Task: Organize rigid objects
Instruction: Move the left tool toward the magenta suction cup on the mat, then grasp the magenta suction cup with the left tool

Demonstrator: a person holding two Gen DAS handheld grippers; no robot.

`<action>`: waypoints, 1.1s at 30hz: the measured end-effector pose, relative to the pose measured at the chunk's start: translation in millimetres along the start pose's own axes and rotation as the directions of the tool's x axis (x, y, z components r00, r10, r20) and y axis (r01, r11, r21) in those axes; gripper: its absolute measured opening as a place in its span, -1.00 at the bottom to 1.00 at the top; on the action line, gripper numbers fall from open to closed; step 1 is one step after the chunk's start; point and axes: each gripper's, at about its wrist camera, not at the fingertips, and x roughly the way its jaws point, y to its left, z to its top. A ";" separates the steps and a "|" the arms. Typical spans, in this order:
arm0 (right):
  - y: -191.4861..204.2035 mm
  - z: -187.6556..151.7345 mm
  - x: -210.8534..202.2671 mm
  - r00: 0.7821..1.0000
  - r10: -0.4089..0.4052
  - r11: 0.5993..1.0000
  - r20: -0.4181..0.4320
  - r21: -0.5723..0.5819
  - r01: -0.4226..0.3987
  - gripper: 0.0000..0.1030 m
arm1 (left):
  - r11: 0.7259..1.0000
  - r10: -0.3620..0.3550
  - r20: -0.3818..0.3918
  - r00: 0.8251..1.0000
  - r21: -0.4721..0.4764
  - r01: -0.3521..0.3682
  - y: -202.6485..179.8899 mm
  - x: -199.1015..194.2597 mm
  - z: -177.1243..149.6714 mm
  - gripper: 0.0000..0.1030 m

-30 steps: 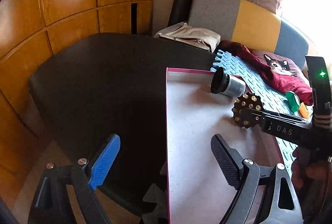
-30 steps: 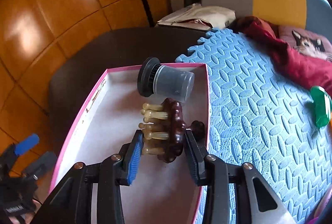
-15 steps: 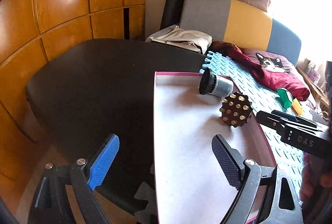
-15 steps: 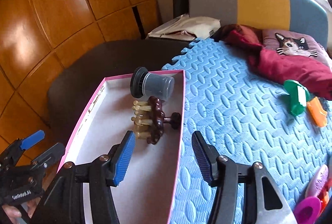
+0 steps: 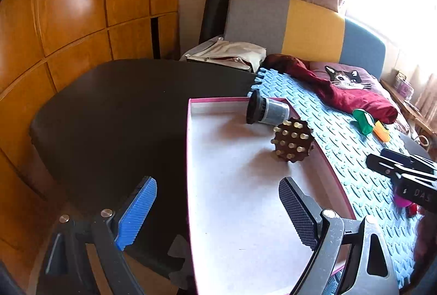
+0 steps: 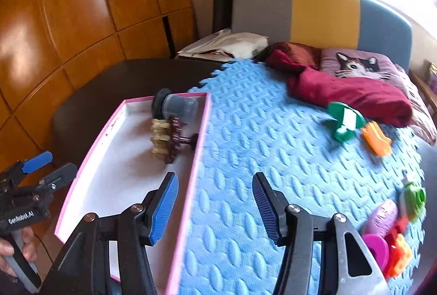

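A pink-rimmed white box (image 5: 191,147) (image 6: 90,150) lies on the dark table beside a blue foam mat (image 6: 273,147). Inside its far end lie a grey jar with a black lid (image 5: 266,111) (image 6: 176,106) and a brown studded massager (image 5: 292,140) (image 6: 170,139). My left gripper (image 5: 215,210) is open and empty over the box's near left rim; it also shows in the right wrist view (image 6: 41,169). My right gripper (image 6: 214,207) is open and empty above the mat, just right of the box; it also shows in the left wrist view (image 5: 396,166).
On the mat lie a green piece (image 6: 344,120), an orange piece (image 6: 377,142), and pink, green and red plastic toys (image 6: 387,229) at the right edge. A red cloth (image 6: 341,90) and a cat cushion (image 6: 357,65) lie at the back. Wooden panels (image 5: 68,21) stand left.
My right gripper opened, let go of the brown massager in the box, and drew back to the right over the mat. The left gripper stayed open.
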 end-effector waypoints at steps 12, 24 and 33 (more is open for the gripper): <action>-96.9 -23.9 -42.3 0.982 -0.186 0.974 0.003 0.128 0.185 0.11 | 0.998 -0.024 -0.018 1.000 0.059 0.025 -21.3 3.2 -1.4 0.78; -205.9 -56.2 -102.9 0.862 -0.507 0.783 0.015 0.425 0.454 0.11 | 0.971 -0.163 -0.021 0.986 0.171 0.164 -73.6 1.1 15.2 0.78; -253.9 -78.9 -112.2 0.880 -0.474 0.685 -0.011 0.624 0.377 0.11 | 0.885 -0.326 -0.126 0.937 0.308 0.349 -162.3 14.8 16.1 0.78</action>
